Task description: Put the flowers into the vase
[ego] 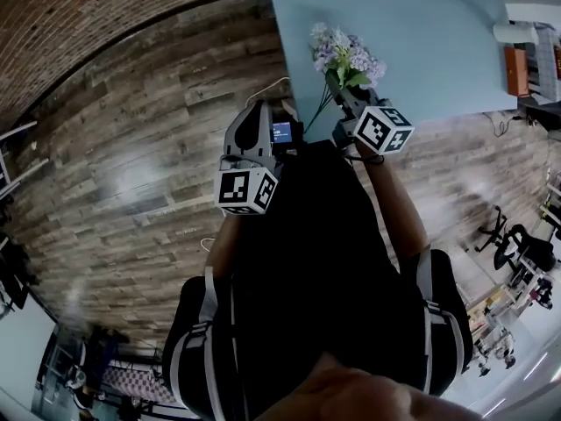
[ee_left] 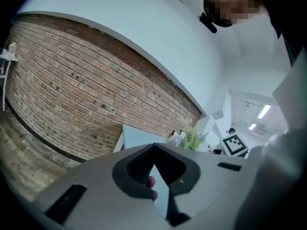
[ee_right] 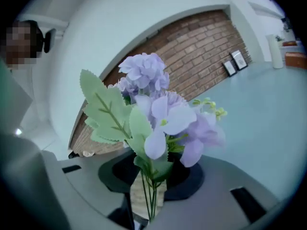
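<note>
- The right gripper [ee_right: 149,195] is pinching the flowers [ee_right: 158,111] low on their thin stems, over the table's [ego: 429,33] near edge.
- The left gripper [ee_left: 153,152] is sitting closed, empty.
- The bunch is looking light and top-heavy (probably artificial), so gripping the stems is seeming wise.

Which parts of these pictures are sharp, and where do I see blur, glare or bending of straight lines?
Head view: the floor planks bend strongly and carry pale glare patches. Left gripper view: the brick wall curves, and the near shell of the left gripper is soft. Right gripper view: the flowers are fairly sharp, while the right gripper below them is blurred.
</note>
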The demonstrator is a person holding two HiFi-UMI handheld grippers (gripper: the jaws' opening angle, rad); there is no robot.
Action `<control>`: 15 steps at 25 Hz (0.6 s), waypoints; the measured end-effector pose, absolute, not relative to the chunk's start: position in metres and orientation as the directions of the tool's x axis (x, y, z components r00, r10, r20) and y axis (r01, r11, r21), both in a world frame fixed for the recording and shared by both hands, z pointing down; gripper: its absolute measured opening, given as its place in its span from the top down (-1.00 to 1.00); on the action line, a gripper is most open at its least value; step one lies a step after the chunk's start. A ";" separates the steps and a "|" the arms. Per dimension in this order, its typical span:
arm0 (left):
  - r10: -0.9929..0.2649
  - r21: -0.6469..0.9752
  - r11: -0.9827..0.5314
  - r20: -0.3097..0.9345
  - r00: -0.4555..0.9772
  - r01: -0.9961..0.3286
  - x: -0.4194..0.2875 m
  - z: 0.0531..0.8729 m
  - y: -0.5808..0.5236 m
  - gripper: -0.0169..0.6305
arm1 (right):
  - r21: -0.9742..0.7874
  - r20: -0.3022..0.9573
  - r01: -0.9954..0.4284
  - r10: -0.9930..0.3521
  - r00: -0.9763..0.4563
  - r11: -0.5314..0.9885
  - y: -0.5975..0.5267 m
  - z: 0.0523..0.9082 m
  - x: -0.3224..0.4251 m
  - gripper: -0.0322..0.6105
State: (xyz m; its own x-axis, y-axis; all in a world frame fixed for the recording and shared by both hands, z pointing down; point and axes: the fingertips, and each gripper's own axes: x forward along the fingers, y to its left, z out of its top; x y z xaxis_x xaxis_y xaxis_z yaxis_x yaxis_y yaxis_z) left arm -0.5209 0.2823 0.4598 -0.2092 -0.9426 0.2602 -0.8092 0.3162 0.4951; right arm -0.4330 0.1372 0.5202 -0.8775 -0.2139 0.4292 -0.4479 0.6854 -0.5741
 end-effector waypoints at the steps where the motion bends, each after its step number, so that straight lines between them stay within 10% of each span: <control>1: -0.949 0.499 0.292 0.257 -0.183 -0.816 -0.518 0.459 0.278 0.81 | -0.566 0.392 -0.461 -0.268 -0.880 0.683 0.137 0.505 -0.425 0.49; 15: -0.970 0.483 0.040 0.229 0.082 -0.875 -0.424 0.444 0.227 0.81 | -0.369 0.179 -0.659 -0.645 -0.743 0.656 0.143 0.426 -0.293 0.49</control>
